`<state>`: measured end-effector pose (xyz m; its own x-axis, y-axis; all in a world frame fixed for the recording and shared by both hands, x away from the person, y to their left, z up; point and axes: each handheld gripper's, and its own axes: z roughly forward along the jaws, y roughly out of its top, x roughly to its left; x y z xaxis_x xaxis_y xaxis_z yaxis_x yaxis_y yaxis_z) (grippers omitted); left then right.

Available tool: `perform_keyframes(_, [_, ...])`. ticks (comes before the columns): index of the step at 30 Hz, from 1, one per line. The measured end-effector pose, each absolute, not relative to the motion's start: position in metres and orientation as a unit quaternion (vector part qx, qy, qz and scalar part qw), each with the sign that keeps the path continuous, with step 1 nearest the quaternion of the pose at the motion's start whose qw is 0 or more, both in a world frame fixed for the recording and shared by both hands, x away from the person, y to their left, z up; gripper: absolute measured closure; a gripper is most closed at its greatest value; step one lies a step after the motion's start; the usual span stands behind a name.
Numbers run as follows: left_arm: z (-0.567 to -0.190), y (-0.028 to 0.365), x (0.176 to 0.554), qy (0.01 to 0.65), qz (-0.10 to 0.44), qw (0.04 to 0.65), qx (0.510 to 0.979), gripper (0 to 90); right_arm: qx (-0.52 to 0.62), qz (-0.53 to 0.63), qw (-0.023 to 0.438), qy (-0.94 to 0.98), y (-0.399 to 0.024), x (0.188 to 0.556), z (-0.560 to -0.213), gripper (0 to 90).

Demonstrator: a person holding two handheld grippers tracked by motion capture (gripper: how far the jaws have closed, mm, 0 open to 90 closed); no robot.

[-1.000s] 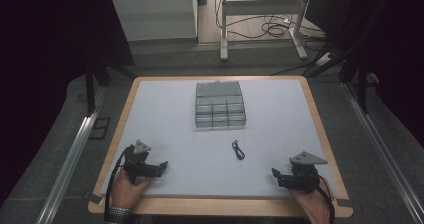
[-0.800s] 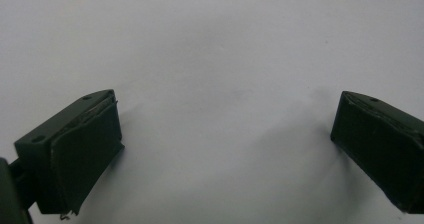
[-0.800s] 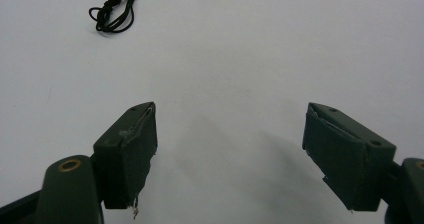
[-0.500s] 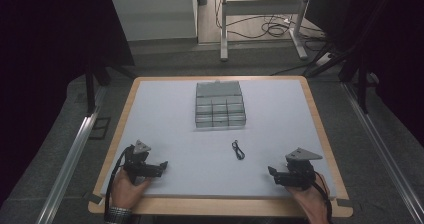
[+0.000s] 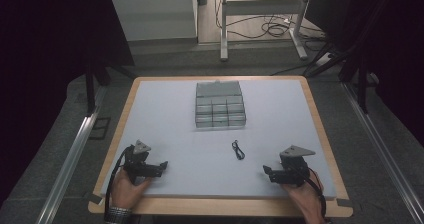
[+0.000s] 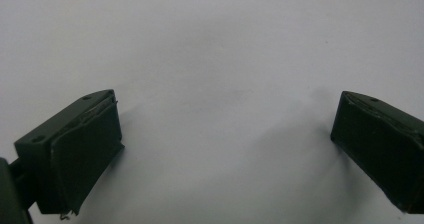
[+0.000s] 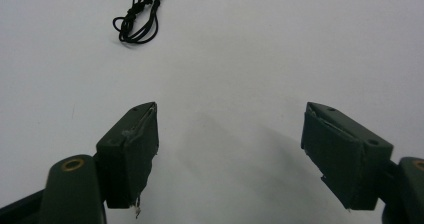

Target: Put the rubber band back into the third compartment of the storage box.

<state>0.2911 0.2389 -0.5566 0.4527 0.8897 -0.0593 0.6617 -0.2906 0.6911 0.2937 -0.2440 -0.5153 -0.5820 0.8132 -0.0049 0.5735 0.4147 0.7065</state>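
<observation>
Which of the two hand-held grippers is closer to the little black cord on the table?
The right hand-held gripper. The black cord lies just ahead of its open jaws in the right gripper view, while the left hand-held gripper sits farther off across the white mat.

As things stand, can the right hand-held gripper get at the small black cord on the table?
Probably yes. The right hand-held gripper has its jaws open and empty, and only bare table lies between it and the black cord. The grey tray sits farther back, out of the way.
</observation>
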Motion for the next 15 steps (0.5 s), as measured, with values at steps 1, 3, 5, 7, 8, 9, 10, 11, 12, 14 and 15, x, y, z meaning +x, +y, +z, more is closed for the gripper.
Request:
perform_keyframes(1, [-0.5566,0.2389,0.2911,0.494,0.171,0.332,0.785,0.0,0.42,0.338,0.177,0.823,-0.2432,0.2939,-0.5151,23.8])
perform_keyframes(3, [-0.5566,0.239,0.2911,0.494,0.172,0.332,0.785,0.0,0.418,0.336,0.177,0.825,-0.2417,0.2945,-0.5144,24.8])
perform_keyframes(5, [-0.5566,0.239,0.2911,0.494,0.172,0.332,0.785,0.0,0.417,0.337,0.173,0.826,-0.2403,0.2955,-0.514,25.7])
perform_keyframes(7, [-0.5566,0.239,0.2911,0.494,0.172,0.332,0.785,0.0,0.416,0.336,0.172,0.827,-0.2391,0.2964,-0.5136,27.4])
perform_keyframes(8, [-0.5566,0.239,0.2911,0.494,0.171,0.332,0.785,0.0,0.415,0.337,0.169,0.828,-0.2385,0.297,-0.5135,28.3])
perform_keyframes(9, [-0.5566,0.239,0.2911,0.494,0.172,0.332,0.785,0.0,0.415,0.336,0.169,0.828,-0.2377,0.2973,-0.5131,29.1])
perform_keyframes(10, [-0.5566,0.2389,0.2911,0.494,0.171,0.332,0.785,0.0,0.415,0.336,0.169,0.829,-0.237,0.2977,-0.5128,30.1])
perform_keyframes(11, [-0.5566,0.239,0.2911,0.494,0.172,0.332,0.785,0.0,0.414,0.336,0.167,0.829,-0.2362,0.2983,-0.5125,30.8])
perform_keyframes(12, [-0.5566,0.2389,0.2911,0.494,0.172,0.332,0.785,0.0,0.413,0.336,0.166,0.83,-0.2353,0.2991,-0.5122,32.0])
perform_keyframes(14, [-0.5566,0.2389,0.2911,0.494,0.171,0.332,0.785,0.0,0.411,0.337,0.163,0.831,-0.2338,0.3002,-0.5115,34.0])
perform_keyframes(15, [-0.5566,0.2389,0.2911,0.494,0.171,0.332,0.785,0.0,0.411,0.337,0.163,0.831,-0.2338,0.3002,-0.5115,34.0])
